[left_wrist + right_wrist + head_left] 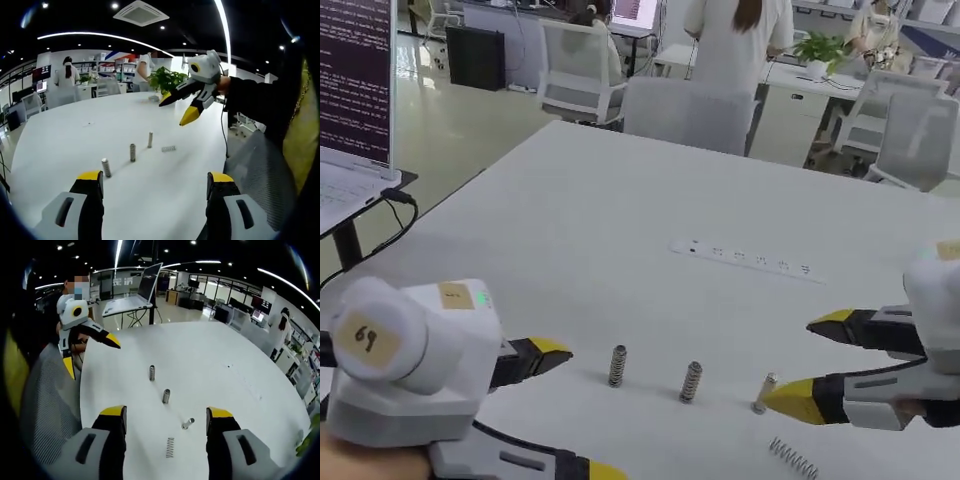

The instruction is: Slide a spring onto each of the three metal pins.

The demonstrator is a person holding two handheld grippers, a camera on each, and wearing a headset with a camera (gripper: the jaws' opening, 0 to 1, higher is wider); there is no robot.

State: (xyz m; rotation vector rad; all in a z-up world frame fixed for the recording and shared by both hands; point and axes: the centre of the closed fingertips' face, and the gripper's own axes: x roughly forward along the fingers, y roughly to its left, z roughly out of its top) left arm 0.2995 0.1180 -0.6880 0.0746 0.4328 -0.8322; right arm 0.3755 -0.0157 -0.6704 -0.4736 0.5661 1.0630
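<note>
Springs: two are on pins and one is off. In the head view a row of three pins stands near the front edge of the white worktop [570,220]. The first pin [617,366] carries a coil and so does the second pin [691,381]. The third pin [764,393] is bare metal. It reads as leaning in the head view and upright in the left gripper view, and I cannot settle which. The loose spring [793,458] lies flat on the worktop, near the third pin on the person's side and not touching it.

Right gripper [795,362]: jaws spread, nothing between them. In the head view its lower yellow tip sits just beside the third pin. The left gripper view shows the right gripper [174,113] held up above the worktop, off the row.

Left gripper [582,410]: jaws spread wide and empty, at the row's first-pin end, apart from the pins.

The right gripper view looks down the row: third pin [188,423] nearest, then second pin [166,396] and first pin [152,372], with the loose spring [170,447] between the jaws.

A white power strip [750,260] lies farther back on the worktop. An open laptop [350,100] stands off the left edge.
</note>
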